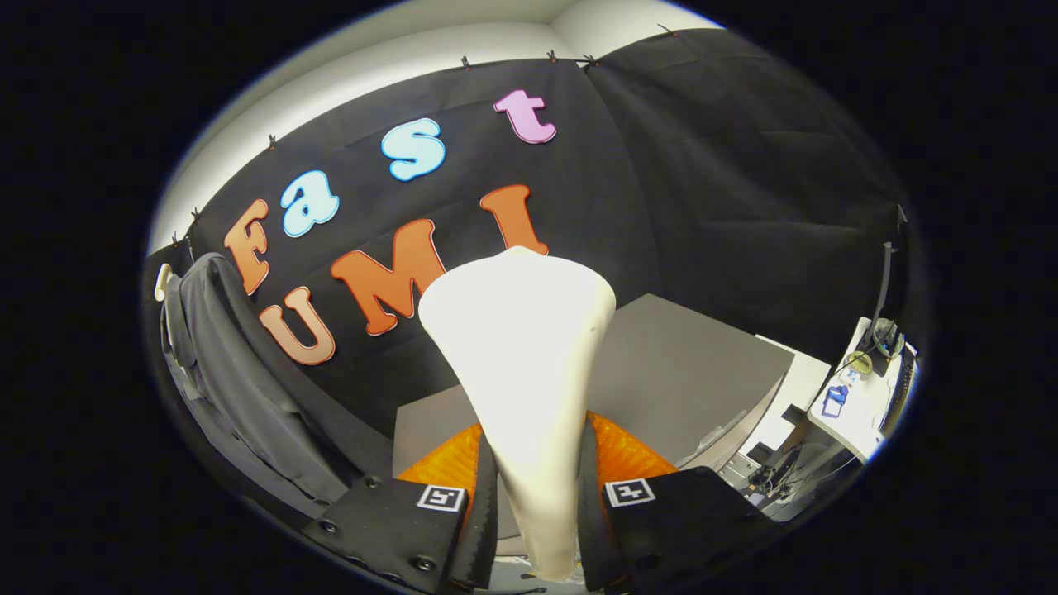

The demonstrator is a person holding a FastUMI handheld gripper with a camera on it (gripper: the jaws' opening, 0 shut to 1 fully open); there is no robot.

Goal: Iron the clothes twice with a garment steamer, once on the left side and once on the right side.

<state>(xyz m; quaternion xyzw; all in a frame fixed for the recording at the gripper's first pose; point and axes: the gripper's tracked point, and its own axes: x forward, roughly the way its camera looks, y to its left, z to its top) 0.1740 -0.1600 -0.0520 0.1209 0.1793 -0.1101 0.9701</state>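
- Jaws [536, 496] clenched on the white garment steamer [521, 364], its head rising at 12 o'clock.
- Dark clothes [231, 372] hang at 9 o'clock.
- Grey desk [694, 372] lies beyond.

The claw [537, 504] is clamped on the narrow handle of the white garment steamer [522, 364] — both fingers press its sides, and its flared head rises beyond them. A dark garment [240, 388] hangs against the booth wall off to the left; a grey worktop [686, 372] lies behind the steamer.
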